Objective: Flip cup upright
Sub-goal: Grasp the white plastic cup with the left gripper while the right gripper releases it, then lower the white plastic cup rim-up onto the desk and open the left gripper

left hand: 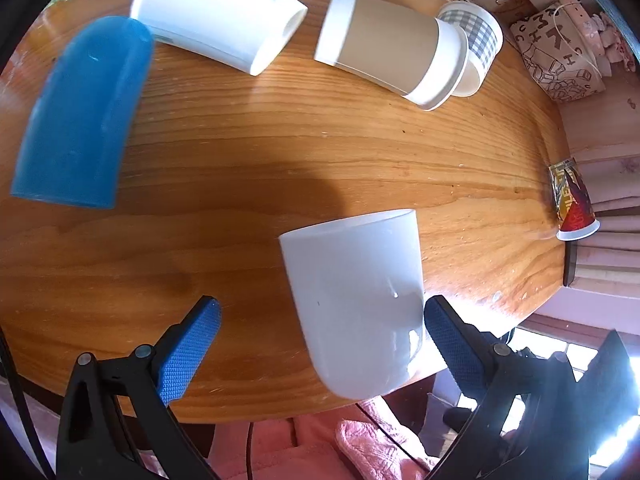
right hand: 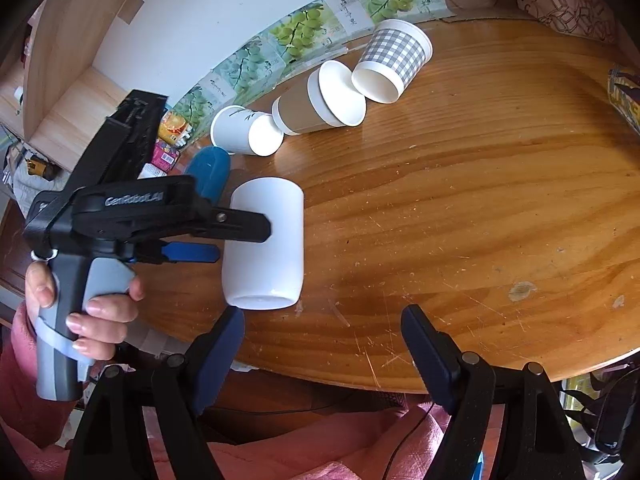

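A plain white cup lies on its side near the front edge of the wooden table, its rounded base toward me. My left gripper is open around the cup's base end, its right finger touching or nearly touching the cup, the left finger apart from it. In the right wrist view the same cup lies with the left gripper reaching over it from the left. My right gripper is open and empty, just in front of the table edge, right of the cup.
Other cups lie on their sides at the back: a blue one, a white one with leaf print, a brown-sleeved one and a grey-checked one. A colourful paper cup sits at the right edge.
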Demonstrator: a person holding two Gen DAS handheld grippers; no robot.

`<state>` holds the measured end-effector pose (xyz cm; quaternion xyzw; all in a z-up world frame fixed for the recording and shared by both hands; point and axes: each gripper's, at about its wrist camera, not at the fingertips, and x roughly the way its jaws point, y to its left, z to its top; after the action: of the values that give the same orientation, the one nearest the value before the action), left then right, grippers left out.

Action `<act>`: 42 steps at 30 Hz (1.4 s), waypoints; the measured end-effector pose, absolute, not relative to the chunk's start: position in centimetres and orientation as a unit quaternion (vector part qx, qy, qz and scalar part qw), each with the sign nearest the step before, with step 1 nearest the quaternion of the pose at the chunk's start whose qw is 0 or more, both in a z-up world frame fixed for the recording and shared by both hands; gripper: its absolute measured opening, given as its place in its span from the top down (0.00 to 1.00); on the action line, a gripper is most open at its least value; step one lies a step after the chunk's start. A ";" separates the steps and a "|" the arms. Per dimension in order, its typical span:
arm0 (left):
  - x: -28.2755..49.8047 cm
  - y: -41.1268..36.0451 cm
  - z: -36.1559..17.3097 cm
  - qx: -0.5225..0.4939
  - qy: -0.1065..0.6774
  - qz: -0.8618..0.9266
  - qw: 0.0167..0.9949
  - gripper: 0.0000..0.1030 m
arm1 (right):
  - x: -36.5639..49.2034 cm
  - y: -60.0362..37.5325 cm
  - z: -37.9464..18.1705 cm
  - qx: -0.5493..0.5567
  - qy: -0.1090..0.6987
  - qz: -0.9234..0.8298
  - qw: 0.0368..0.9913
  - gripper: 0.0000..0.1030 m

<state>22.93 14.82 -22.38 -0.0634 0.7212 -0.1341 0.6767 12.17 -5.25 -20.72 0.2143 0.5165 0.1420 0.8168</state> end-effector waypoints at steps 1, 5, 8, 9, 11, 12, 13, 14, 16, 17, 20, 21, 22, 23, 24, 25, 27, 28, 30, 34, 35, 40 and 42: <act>23.0 14.7 -22.6 -0.066 0.722 -0.133 0.676 0.02 | 12.1 -5.3 -20.7 0.213 0.517 0.144 0.816 0.21; 23.3 14.1 -23.3 -0.078 0.727 -0.128 0.671 0.02 | 12.2 -5.5 -20.4 0.200 0.522 0.156 0.815 0.21; 23.5 14.0 -23.6 -0.085 0.727 -0.117 0.672 0.02 | 12.5 -5.6 -20.3 0.181 0.527 0.168 0.813 0.21; 23.6 14.1 -23.8 -0.088 0.726 -0.112 0.673 0.04 | 12.6 -5.7 -20.3 0.178 0.528 0.172 0.813 0.21; 23.9 13.9 -23.9 -0.093 0.724 -0.102 0.675 0.04 | 12.9 -5.7 -20.2 0.170 0.530 0.184 0.810 0.21; 24.0 14.1 -23.8 -0.098 0.723 -0.100 0.677 0.05 | 13.1 -5.7 -20.2 0.167 0.531 0.189 0.809 0.21; 24.2 14.2 -23.8 -0.103 0.722 -0.096 0.677 0.05 | 13.4 -5.7 -20.2 0.161 0.533 0.196 0.807 0.21; 24.3 14.2 -23.8 -0.107 0.722 -0.091 0.678 0.06 | 13.6 -5.7 -20.2 0.157 0.534 0.200 0.806 0.21; 24.5 14.5 -23.6 -0.117 0.721 -0.084 0.678 0.09 | 14.0 -5.8 -20.1 0.148 0.536 0.209 0.804 0.21; 24.6 14.7 -23.5 -0.122 0.721 -0.082 0.677 0.12 | 14.3 -5.8 -20.1 0.144 0.537 0.215 0.803 0.21; 24.9 15.1 -23.4 -0.136 0.716 -0.067 0.681 0.20 | 15.2 -5.9 -19.8 0.132 0.538 0.234 0.799 0.21; 25.0 15.1 -23.4 -0.140 0.717 -0.064 0.680 0.23 | 15.3 -5.9 -19.8 0.128 0.538 0.238 0.799 0.21; 25.0 15.3 -23.3 -0.145 0.717 -0.060 0.680 0.25 | 15.6 -6.0 -19.6 0.124 0.537 0.243 0.798 0.21; 25.1 15.5 -23.3 -0.150 0.716 -0.058 0.679 0.29 | 15.9 -6.1 -19.5 0.119 0.537 0.248 0.798 0.21; 25.0 15.4 -23.3 -0.156 0.716 -0.056 0.678 0.29 | 16.1 -6.2 -19.4 0.116 0.536 0.251 0.798 0.21; 25.0 15.5 -23.4 -0.161 0.717 -0.052 0.676 0.29 | 16.3 -6.3 -19.3 0.113 0.535 0.254 0.797 0.21; 24.9 14.9 -23.4 -0.162 0.715 -0.045 0.678 0.28 | 16.9 -6.5 -19.1 0.107 0.534 0.260 0.797 0.21; 24.9 14.7 -23.4 -0.163 0.714 -0.043 0.680 0.28 | 17.0 -6.6 -18.9 0.103 0.533 0.263 0.798 0.21; 24.8 14.3 -23.1 -0.166 0.708 -0.043 0.685 0.28 | 17.4 -6.8 -18.7 0.095 0.529 0.269 0.799 0.21; 24.8 13.3 -22.2 -0.171 0.694 -0.044 0.697 0.28 | 18.0 -7.5 -18.0 0.082 0.520 0.275 0.805 0.21; 24.9 12.9 -21.9 -0.174 0.695 -0.042 0.697 0.28 | 18.1 -7.7 -17.7 0.078 0.517 0.276 0.807 0.21; 25.6 12.3 -19.9 -0.179 0.677 -0.054 0.712 0.29 | 18.9 -8.5 -16.7 0.057 0.497 0.277 0.820 0.21; 25.9 12.0 -19.2 -0.172 0.666 -0.056 0.723 0.29 | 19.2 -8.9 -16.3 0.048 0.491 0.278 0.824 0.21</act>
<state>25.92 11.99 -19.18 -0.1724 0.6665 -0.0555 0.7232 19.21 -8.87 -16.26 0.0481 0.4909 0.2776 0.8244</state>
